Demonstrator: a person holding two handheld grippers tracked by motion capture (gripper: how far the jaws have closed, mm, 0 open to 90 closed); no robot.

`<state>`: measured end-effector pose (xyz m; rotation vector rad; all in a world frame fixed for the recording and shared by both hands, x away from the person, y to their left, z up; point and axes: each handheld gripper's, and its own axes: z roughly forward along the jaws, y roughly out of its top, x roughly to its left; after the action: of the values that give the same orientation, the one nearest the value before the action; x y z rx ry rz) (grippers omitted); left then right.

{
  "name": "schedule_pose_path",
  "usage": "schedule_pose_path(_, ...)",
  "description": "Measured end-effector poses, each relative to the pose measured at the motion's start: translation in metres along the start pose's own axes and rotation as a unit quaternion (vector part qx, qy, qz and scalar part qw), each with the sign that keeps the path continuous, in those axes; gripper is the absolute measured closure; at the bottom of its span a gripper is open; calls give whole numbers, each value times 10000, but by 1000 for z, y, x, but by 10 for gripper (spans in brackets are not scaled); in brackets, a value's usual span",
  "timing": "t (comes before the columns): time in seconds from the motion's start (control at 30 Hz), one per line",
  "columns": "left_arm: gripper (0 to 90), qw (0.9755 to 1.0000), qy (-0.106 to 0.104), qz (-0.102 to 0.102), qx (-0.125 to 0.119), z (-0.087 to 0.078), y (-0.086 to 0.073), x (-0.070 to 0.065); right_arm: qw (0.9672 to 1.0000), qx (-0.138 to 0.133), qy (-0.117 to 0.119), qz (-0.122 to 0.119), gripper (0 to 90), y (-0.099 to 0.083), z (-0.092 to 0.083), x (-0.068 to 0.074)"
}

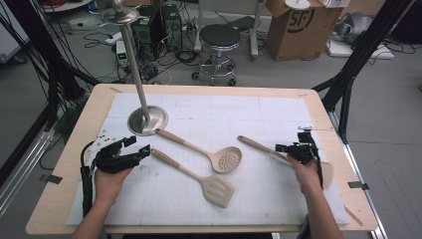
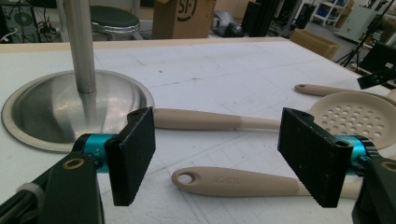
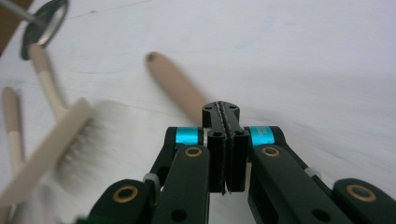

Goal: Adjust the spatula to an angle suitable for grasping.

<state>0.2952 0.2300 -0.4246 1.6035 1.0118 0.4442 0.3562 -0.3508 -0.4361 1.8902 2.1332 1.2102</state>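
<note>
Bench (image 1: 209, 107) covered with a white mat. Three beige utensils lie on it, plus a metal stand with a round base (image 1: 148, 121) at the back left.

Right hand-held gripper (image 1: 297, 149) sits at the right side of the bench, held from below by the person's right hand (image 1: 307, 174). In the right gripper view its jaws are clenched flat against each other, pad to pad, with nothing seen between them. A beige spoon (image 1: 263, 148) lies under and beside this gripper: handle pointing up-left, bowl end partly hidden behind the hand. In the right gripper view the handle (image 3: 175, 86) runs up from behind the closed jaws; whether the jaws touch it I cannot tell. That view is blurred.

Left hand-held gripper (image 1: 130, 148) is at the left side, released, jaws wide apart. In the left gripper view the handle of the slotted turner (image 2: 238, 181) lies on the mat between and just beyond the open jaws, not touched by them.

Skimmer (image 1: 226, 160) lies mid-bench, handle tip at the stand's base rim. Slotted turner head (image 1: 218, 190) lies nearer the person, well apart from the right gripper.
</note>
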Motion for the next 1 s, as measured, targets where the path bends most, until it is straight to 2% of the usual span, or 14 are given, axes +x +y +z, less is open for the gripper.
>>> schedule_pose_path(0.17,283,10000,-10,15,23,2,0,0,9994,32,-269,194,900,-11,-14,-23)
schedule_pose_path(0.3,284,10000,-26,24,43,4,0,-1,9989,84,-356,285,900,-15,-14,-28)
schedule_pose_path(0.37,284,10000,-22,26,57,4,0,-1,9984,172,-475,268,899,-15,-14,-26)
schedule_pose_path(0.5,284,10000,-24,19,61,5,-1,-2,9950,399,-916,-95,899,-7,-21,-15)
schedule_pose_path(0.57,284,10000,-33,22,56,5,-1,-2,9941,444,-990,-82,899,-5,-21,-16)
schedule_pose_path(0.63,285,10000,-32,37,57,5,0,-2,9934,529,-1017,2,899,-4,-21,-20)
schedule_pose_path(0.67,285,10000,-28,38,57,4,0,-1,9924,672,-1028,80,900,-6,-17,-23)
schedule_pose_path(0.73,285,10000,-23,32,52,4,0,-1,9924,697,-1009,57,900,-8,-15,-25)
schedule_pose_path(0.83,285,10000,-22,44,57,5,-1,-1,9932,664,-924,231,900,-11,-18,-24)
schedule_pose_path(1.0,286,10000,-31,43,43,5,0,-2,9888,982,-1122,87,900,-15,-20,-10)
